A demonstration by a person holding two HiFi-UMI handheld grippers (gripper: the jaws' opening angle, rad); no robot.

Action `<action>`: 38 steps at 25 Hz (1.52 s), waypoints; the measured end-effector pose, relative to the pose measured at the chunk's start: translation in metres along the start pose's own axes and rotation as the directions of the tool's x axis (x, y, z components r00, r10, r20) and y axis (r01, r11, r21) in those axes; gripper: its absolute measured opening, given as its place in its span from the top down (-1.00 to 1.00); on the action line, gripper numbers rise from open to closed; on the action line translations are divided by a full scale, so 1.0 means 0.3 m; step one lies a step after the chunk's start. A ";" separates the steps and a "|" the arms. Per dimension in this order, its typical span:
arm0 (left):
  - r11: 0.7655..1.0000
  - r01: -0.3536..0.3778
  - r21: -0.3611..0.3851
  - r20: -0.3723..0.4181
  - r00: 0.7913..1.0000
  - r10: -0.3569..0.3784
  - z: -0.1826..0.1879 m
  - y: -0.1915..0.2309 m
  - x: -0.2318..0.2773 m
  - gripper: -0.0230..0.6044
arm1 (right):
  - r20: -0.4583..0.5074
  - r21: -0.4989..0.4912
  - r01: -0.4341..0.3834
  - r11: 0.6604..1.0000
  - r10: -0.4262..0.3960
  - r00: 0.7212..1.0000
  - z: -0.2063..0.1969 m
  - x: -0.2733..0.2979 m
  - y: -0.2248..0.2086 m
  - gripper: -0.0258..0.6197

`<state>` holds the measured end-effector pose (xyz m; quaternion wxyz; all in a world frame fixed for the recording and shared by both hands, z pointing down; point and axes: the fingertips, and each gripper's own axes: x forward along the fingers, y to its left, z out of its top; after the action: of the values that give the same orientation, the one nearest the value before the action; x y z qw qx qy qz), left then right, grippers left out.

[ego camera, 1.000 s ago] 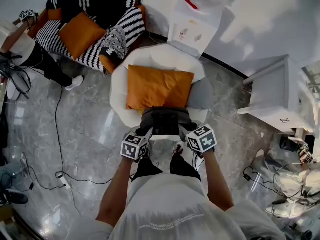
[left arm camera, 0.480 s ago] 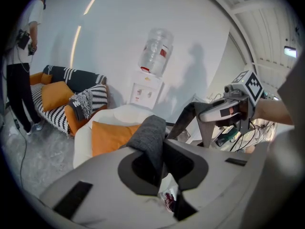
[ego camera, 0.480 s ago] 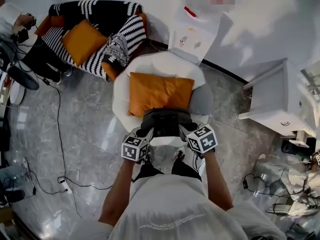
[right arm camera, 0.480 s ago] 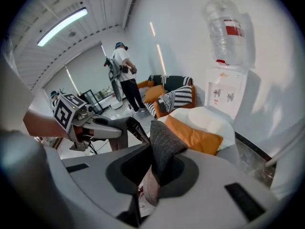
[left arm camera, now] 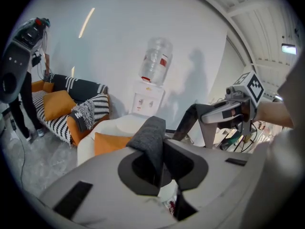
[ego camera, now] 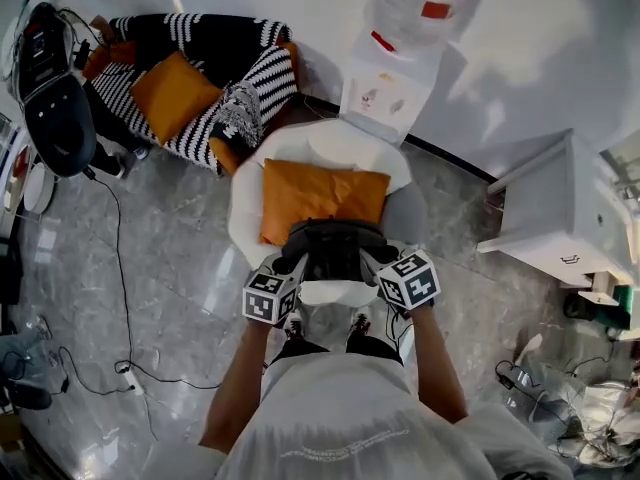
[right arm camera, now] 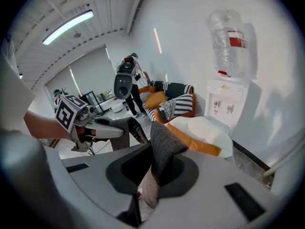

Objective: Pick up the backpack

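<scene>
We find the left gripper (ego camera: 292, 266) and the right gripper (ego camera: 374, 260) held level with one another, and the dark backpack (ego camera: 333, 246) spans the gap between their fingertips. In the left gripper view the fingers (left arm camera: 97, 178) are clenched on the left strap (left arm camera: 151, 140), a fold of grey fabric that stands up from between the pads. In the right gripper view the fingers (right arm camera: 228, 175) are likewise clamped on the right strap (right arm camera: 164, 147), which rises from between the pads and creases over at the top. Each gripper view also shows the opposite gripper off to its side, gripping its own strap. The backpack sits directly ahead of both sets of fingertips, over the front edge of a white armchair (ego camera: 330, 140). Its underside is masked by its own bulk, so we cannot say whether it rests on the seat edge or hangs clear. An orange cushion (ego camera: 322, 193) lies on the seat just beyond the fingertips, touching the far side of the backpack. Further beyond stands a water dispenser (ego camera: 395, 63) against the wall. A striped sofa (ego camera: 205, 63) is well beyond and outboard of the left fingers, and a white cabinet (ego camera: 560, 208) is well outboard of the right fingers. The person's shoes (ego camera: 355, 325) show on the grey floor (ego camera: 180, 268) just behind the fingertips.
</scene>
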<state>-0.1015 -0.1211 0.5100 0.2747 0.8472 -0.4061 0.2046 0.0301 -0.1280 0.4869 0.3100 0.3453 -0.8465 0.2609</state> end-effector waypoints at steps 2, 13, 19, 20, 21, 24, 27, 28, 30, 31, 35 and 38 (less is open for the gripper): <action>1.000 -0.009 0.005 0.017 1.000 0.009 0.035 0.001 -0.007 0.78 | 0.018 -0.006 0.004 1.000 -0.004 1.000 0.028 -0.008 -0.006 0.81; 0.999 -0.037 0.039 0.113 0.993 0.033 0.217 -0.001 -0.034 0.78 | 0.092 -0.061 0.018 0.998 -0.013 0.996 0.165 -0.068 -0.034 0.81; 0.996 -0.064 0.063 0.156 0.986 0.053 0.303 0.005 -0.066 0.78 | 0.128 -0.106 0.022 0.994 -0.008 0.992 0.248 -0.105 -0.025 0.81; 0.995 -0.070 0.065 0.164 0.985 0.058 0.318 0.005 -0.068 0.78 | 0.136 -0.113 0.024 0.993 -0.009 0.991 0.264 -0.112 -0.026 0.81; 0.995 -0.076 0.068 0.173 0.983 0.063 0.332 0.005 -0.071 0.78 | 0.144 -0.120 0.027 0.992 -0.010 0.990 0.280 -0.118 -0.028 0.81; 0.992 -0.089 0.086 0.198 0.978 0.070 0.371 0.000 -0.090 0.78 | 0.170 -0.137 0.035 0.990 -0.011 0.985 0.325 -0.138 -0.022 0.81; 0.989 -0.099 0.110 0.218 0.973 0.073 0.414 -0.009 -0.118 0.78 | 0.187 -0.149 0.040 0.988 -0.011 0.982 0.363 -0.166 -0.006 0.81; 0.988 -0.103 0.115 0.227 0.971 0.075 0.432 -0.010 -0.126 0.78 | 0.192 -0.158 0.043 0.987 -0.012 0.981 0.377 -0.175 0.001 0.81; 0.986 -0.112 0.125 0.250 0.965 0.078 0.471 -0.010 -0.141 0.78 | 0.202 -0.180 0.049 0.983 -0.012 0.979 0.404 -0.192 0.016 0.81; 0.984 -0.116 0.132 0.261 0.962 0.078 0.489 -0.010 -0.150 0.78 | 0.211 -0.187 0.050 0.981 -0.010 0.977 0.419 -0.200 0.023 0.81; 0.976 -0.126 0.180 0.288 0.955 0.071 0.555 -0.019 -0.194 0.78 | 0.285 -0.158 0.031 0.987 0.016 0.958 0.484 -0.251 0.046 0.81; 0.960 -0.149 0.239 0.309 0.948 0.070 0.599 -0.030 -0.227 0.78 | 0.324 -0.156 0.027 0.987 0.026 0.946 0.519 -0.290 0.059 0.81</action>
<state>-0.1121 -0.1906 0.3310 0.0855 0.8728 -0.4594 0.1410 0.0127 -0.1822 0.3168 0.1927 0.3580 -0.9040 0.1322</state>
